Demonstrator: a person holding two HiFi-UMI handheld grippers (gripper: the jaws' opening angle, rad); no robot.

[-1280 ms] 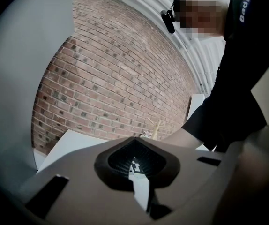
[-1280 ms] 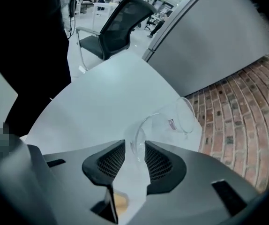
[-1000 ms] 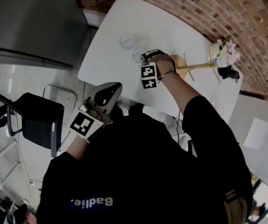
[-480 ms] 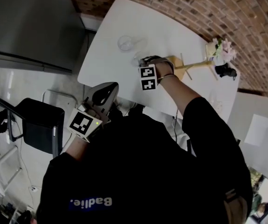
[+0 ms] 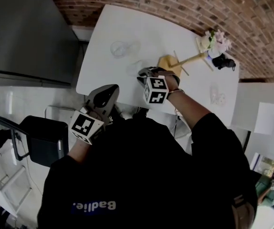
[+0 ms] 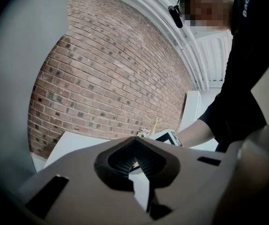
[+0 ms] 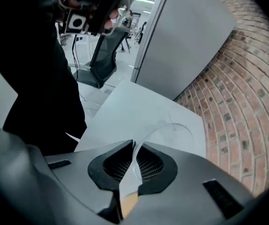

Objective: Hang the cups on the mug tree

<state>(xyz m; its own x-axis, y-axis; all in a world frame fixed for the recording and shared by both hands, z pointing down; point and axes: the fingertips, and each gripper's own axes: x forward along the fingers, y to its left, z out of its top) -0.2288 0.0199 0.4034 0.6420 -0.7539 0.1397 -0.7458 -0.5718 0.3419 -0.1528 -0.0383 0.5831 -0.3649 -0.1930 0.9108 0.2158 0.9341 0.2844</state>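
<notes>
Now, right hand-held gripper [image 7: 133, 162] clamped on clear cup [image 7: 166, 131], left hand-held gripper [image 6: 135, 165] closed, empty

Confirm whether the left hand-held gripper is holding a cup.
No: the left hand-held gripper has its jaws shut together with nothing between them.

The right gripper [image 7: 133, 164] has been closed: jaws that were held wide are now clamped on the cup's [image 7: 172, 131] thin glass wall. Its marker cube [image 5: 156, 90] has been turned and drawn back toward the table's [image 5: 103, 78] near edge.
</notes>
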